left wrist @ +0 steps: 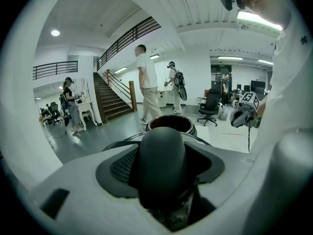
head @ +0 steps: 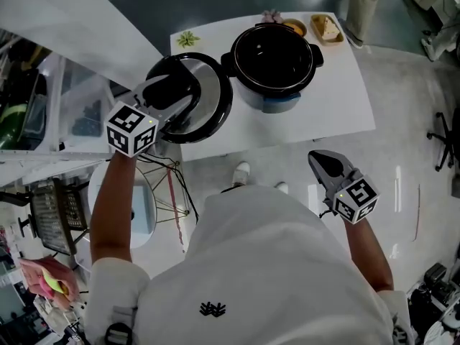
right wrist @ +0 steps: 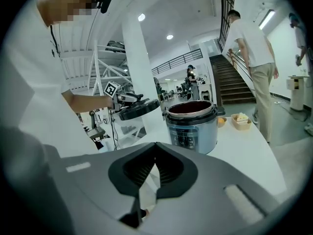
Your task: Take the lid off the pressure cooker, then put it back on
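The open pressure cooker [head: 275,56] stands on the white table [head: 345,99], its dark inner pot showing. My left gripper [head: 176,95] is shut on the lid's black handle [left wrist: 161,165] and holds the round black lid [head: 212,99] in the air, left of the cooker and over the table's left edge. The cooker's rim [left wrist: 170,124] shows just beyond the handle. In the right gripper view the lid [right wrist: 138,107] hangs level, left of the cooker [right wrist: 191,124]. My right gripper [head: 321,162] is off the table's front edge near my body, shut and empty, its jaws meeting [right wrist: 155,148].
Two small dishes of food [head: 327,27] and a green item [head: 188,39] sit at the table's far edge. A person [head: 363,6] stands beyond the table. A wire-legged stool [head: 169,185] stands below left, a shelf rack [head: 43,113] at far left, an office chair [head: 449,142] at right.
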A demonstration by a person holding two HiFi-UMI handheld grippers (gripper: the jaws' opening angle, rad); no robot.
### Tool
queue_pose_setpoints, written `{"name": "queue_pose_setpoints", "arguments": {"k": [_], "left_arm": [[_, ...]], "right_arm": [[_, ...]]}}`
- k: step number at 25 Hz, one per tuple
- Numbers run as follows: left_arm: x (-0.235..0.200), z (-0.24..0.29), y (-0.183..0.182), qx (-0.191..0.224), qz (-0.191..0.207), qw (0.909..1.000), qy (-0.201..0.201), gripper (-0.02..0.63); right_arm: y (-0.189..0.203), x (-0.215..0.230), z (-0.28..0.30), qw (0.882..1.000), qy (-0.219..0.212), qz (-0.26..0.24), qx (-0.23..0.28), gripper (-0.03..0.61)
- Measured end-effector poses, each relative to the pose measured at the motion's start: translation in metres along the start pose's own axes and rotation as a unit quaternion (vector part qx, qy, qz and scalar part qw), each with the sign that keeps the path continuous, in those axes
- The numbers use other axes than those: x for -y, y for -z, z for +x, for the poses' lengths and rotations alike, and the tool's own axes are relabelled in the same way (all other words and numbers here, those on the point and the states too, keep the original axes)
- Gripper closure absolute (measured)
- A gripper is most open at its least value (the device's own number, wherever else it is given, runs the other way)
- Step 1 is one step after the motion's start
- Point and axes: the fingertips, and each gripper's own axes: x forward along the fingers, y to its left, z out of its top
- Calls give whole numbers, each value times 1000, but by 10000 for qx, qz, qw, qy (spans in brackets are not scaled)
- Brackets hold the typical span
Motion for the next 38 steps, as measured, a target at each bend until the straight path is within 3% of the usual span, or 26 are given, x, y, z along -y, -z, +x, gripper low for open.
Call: {"name": "queue_pose_setpoints", "arguments": {"k": [17, 38], "left_arm": [[28, 75, -77, 80, 455, 9952, 866, 325], [59, 194, -121, -103, 901, 9820, 1659, 325]], "right_arm": [[11, 23, -39, 9975, 595, 308, 242, 565], [40, 47, -101, 9808, 1676, 859, 503, 565]]}}
